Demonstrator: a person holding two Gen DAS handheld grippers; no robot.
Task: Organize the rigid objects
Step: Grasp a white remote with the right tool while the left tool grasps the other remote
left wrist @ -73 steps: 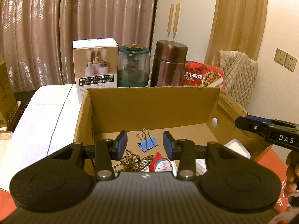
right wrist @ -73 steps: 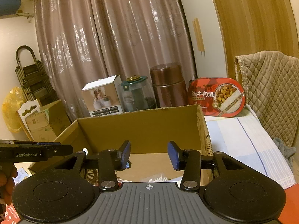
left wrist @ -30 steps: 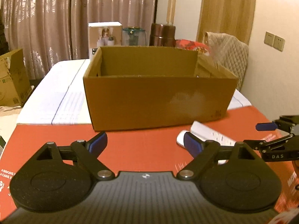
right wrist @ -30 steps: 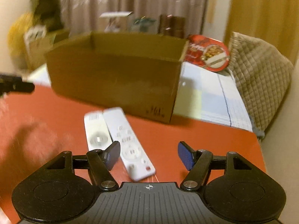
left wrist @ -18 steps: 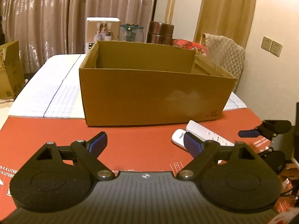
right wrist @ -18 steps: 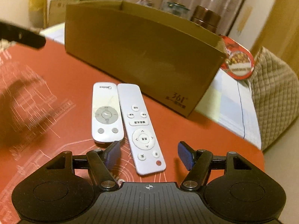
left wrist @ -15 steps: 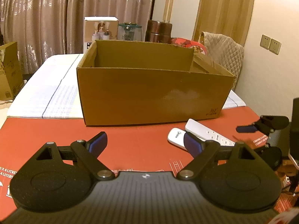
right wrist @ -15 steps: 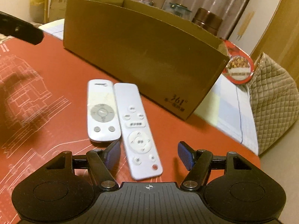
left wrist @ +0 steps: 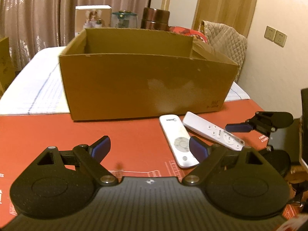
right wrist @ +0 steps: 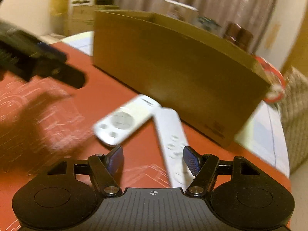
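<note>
Your left gripper hovers low over the red mat, its jaws spread wide with nothing between them but bare mat. The two white remotes lie ahead and to its right, in front of the cardboard box. The shorter remote with the round dial runs back from beside your right-hand blue pad, which hides part of its near edge from this camera; whether pad and remote touch cannot be told. The longer, slimmer remote lies just beyond it, angled away to the right, the two close at their far ends near the box wall.

Your right gripper shows from the right in the left camera as a black frame with a blue pad poised just past the long remote's button end. In its own blurred view, the jaws stand apart, partway open, gripping nothing. The long remote runs from the box toward you and passes between the pads close to the right-hand pad; no contact is visible. The dial remote lies ahead and to the left of the left pad, splayed outward, its far end near the long remote's.

The box stands open-topped, straddling the mat and the pale cloth behind. Jars and a white carton line up behind the box, before the curtain.
</note>
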